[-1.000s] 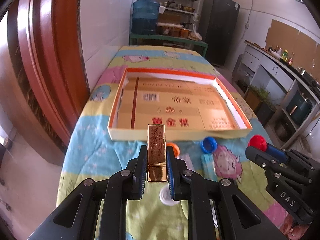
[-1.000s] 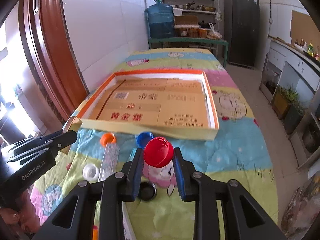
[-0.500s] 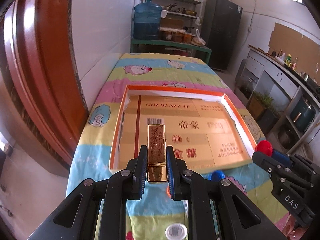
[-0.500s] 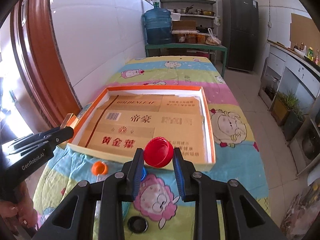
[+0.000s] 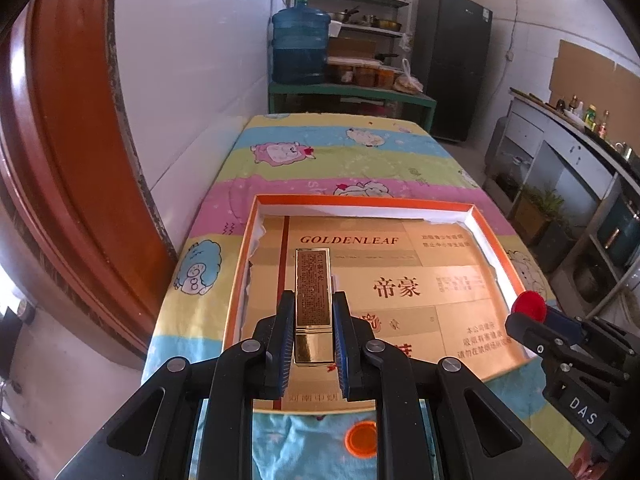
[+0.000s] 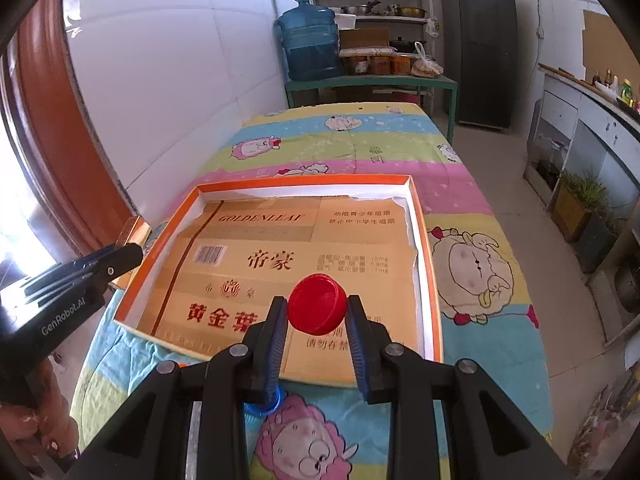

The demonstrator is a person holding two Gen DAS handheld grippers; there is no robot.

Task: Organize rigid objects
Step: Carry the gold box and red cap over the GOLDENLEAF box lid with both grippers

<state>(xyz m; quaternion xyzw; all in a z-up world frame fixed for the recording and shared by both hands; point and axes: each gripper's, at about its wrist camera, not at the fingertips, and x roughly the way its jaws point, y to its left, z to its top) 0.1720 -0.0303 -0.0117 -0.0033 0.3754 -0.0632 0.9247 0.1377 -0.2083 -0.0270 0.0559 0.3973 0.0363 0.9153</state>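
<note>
Your left gripper points down at a slant and clamps the gold case above the orange tray; your right gripper, slanted the same way, pinches the red cap over the tray too.

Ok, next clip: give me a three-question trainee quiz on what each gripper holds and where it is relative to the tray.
1. True or false: the left gripper is shut on a gold rectangular case.
2. What does the right gripper hold? A) a blue cap B) a red bottle cap C) nothing
3. Fill in: both held items hover above the orange-rimmed ____ lined with gold cardboard.

Key: 1 true; 2 B; 3 tray. An orange cap and a blue cap lie on the cartoon cloth, outside the tray.
</note>
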